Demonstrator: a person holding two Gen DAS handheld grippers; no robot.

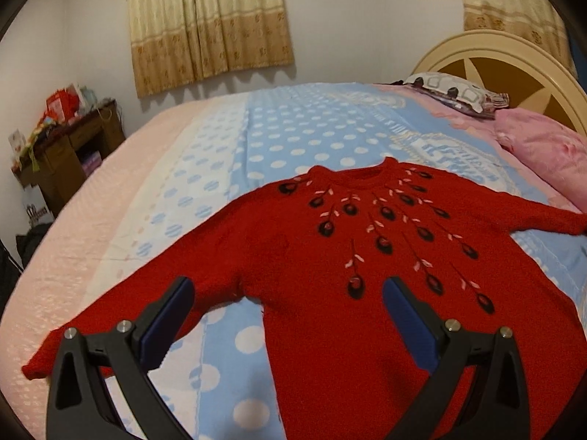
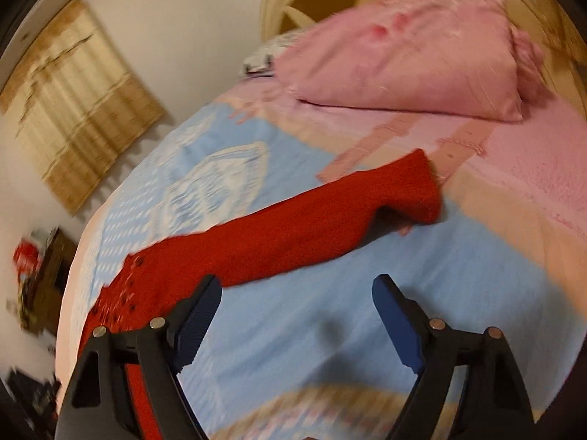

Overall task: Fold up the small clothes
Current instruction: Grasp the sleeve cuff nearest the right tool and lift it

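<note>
**Sweater flat on bed, both grippers spread above it**

Sweater [image 1: 367, 256], left wrist view: red knit with a black and pink embroidered sprig pattern fanning down from the neckline. Lies face up, spread flat on the blue polka-dot bedspread [image 1: 293, 135], neckline toward the far side of the bed, both sleeves stretched out sideways. One sleeve runs toward the lower left of the view; the other reaches right, toward the pink pillow [image 1: 546, 150]. Left gripper [image 1: 288, 289] hangs over the armpit area where the near sleeve joins the body; fingers spread wide, nothing between the blue pads. Cannot tell if the tips touch the knit. Beyond the bed: cream headboard [image 1: 513, 55], beige curtain [image 1: 209, 25], cluttered wooden desk [image 1: 69, 150] at far left.

Right wrist view (motion-blurred): one sleeve of the sweater [image 2: 312, 227] lies stretched across the bedspread [image 2: 312, 322], cuff end near the pink pillow [image 2: 411, 55] but not touching it. Right gripper [image 2: 297, 286] hangs just beside the sleeve, above bare bedspread; fingers spread wide, holding nothing
</note>
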